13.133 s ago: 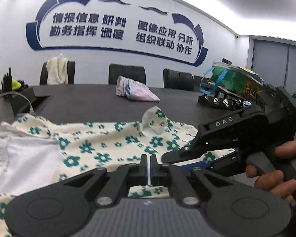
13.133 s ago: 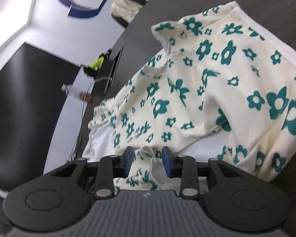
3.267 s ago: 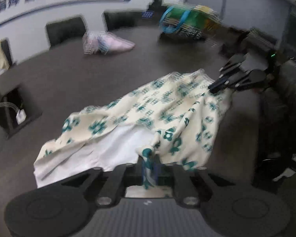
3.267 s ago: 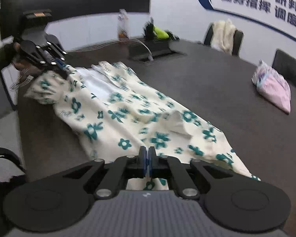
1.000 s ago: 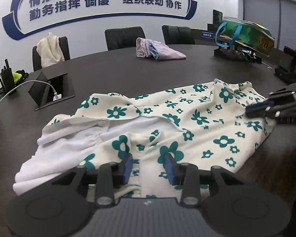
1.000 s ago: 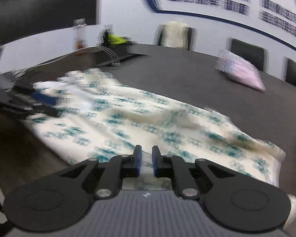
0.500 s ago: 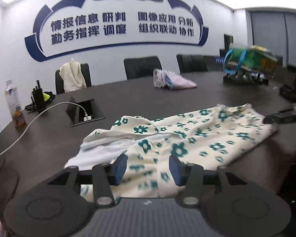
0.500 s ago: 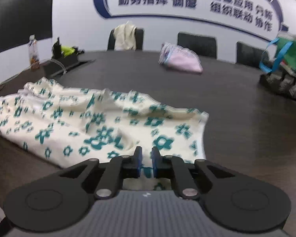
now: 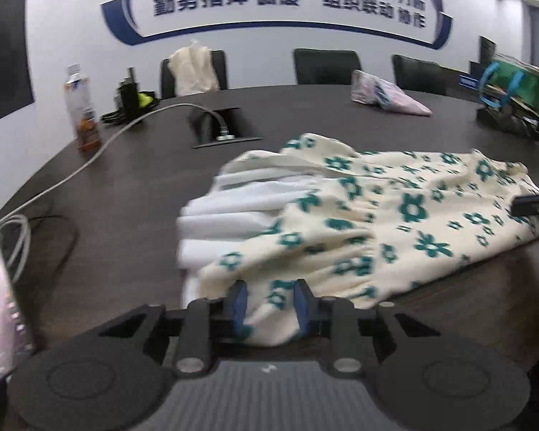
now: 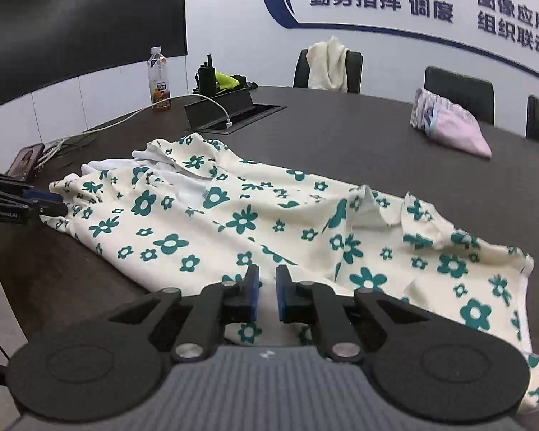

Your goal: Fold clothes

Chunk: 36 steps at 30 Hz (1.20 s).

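Observation:
A cream dress with teal flowers [image 10: 240, 215] lies spread along the near edge of the dark table [image 10: 341, 136]; its white lining [image 9: 240, 208] shows at the hem end. My left gripper [image 9: 269, 305] is open, its jaws standing either side of the hem corner of the dress [image 9: 359, 222]. My right gripper [image 10: 267, 292] is open with a narrow gap, over the dress's near edge. Each gripper shows in the other's view: the left gripper [image 10: 45, 203] at the hem and the right gripper [image 9: 535, 203] at the collar end.
A bottle [image 10: 159, 80], a cable box [image 10: 233, 111] with a white cable, a phone [image 9: 0, 309], a pink bundle [image 10: 449, 125] and a green bag [image 9: 517, 86] sit on the table. Chairs [image 10: 328, 66] stand behind it.
Both grippers have let go of the dress and opened. The left gripper has dropped back down to the hem corner; the right has swung left and come close over the near edge.

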Tool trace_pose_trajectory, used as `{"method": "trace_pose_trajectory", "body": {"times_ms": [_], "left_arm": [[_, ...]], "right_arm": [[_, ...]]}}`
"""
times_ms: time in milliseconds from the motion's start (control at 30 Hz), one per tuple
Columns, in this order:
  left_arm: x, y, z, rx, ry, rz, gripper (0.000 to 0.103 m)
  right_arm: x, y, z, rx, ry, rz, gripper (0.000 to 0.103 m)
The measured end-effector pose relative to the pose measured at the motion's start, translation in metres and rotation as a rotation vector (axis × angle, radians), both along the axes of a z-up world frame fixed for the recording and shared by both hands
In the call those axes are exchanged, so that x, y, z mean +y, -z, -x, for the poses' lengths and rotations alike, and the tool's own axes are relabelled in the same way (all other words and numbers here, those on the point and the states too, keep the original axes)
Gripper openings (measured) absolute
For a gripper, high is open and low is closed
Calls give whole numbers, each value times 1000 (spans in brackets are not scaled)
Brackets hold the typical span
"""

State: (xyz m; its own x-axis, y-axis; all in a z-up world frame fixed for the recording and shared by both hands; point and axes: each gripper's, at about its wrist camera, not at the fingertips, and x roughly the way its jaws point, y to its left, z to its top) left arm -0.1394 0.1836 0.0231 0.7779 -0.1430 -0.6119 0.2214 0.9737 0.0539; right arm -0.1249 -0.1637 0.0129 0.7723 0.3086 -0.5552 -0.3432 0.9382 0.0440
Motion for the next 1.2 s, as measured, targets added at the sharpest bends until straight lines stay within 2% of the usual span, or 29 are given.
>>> {"method": "trace_pose_trajectory", "body": {"times_ms": [33,100,133,167,233,300,367,433,467,533,633,700,800,933,1000,1067,1200], "left_arm": [[3,-3,0,-8,-21,4,25],[4,-20,5,-61,-26,65,24],[2,-29,5,-88,-10,100,27],[-3,-38,2,-107,16,123,35],[-19,-56,-11,-129,68,134,46],[-29,-73,-48,-71,92,118,47],[-38,-89,-86,-1,111,104,49],[-41,-96,-135,126,103,118,54],[-41,-97,-156,175,99,124,60],[-46,-90,-191,229,61,92,61],[-52,-74,-225,222,18,29,60],[-47,-63,-238,234,21,73,59],[-50,-51,-244,280,152,172,59],[-68,-37,-235,281,305,125,59],[-74,-31,-231,281,328,79,56],[-76,-26,-228,290,333,46,29],[-75,-26,-220,275,352,19,11]], "right_arm": [[-1,0,0,1,0,-9,9],[-3,-6,2,-9,-14,-18,9],[-4,-11,2,-18,-24,-27,9],[-6,-17,2,-28,-34,-35,9],[-15,-33,-8,-60,-25,-26,11],[-26,-47,-22,-73,-18,9,15],[-39,-59,-40,-67,-11,67,31],[-52,-72,-59,-62,-5,125,37],[-58,-78,-68,-58,-2,153,37],[-75,-82,-90,-1,-5,141,38],[-94,-79,-118,50,5,117,38],[-99,-70,-134,85,1,112,38],[-101,-53,-152,141,-44,102,38],[-95,-35,-177,215,-121,74,41],[-89,-26,-189,248,-152,72,41],[-79,-19,-196,258,-174,119,41],[-68,-12,-205,271,-209,186,40]]}}
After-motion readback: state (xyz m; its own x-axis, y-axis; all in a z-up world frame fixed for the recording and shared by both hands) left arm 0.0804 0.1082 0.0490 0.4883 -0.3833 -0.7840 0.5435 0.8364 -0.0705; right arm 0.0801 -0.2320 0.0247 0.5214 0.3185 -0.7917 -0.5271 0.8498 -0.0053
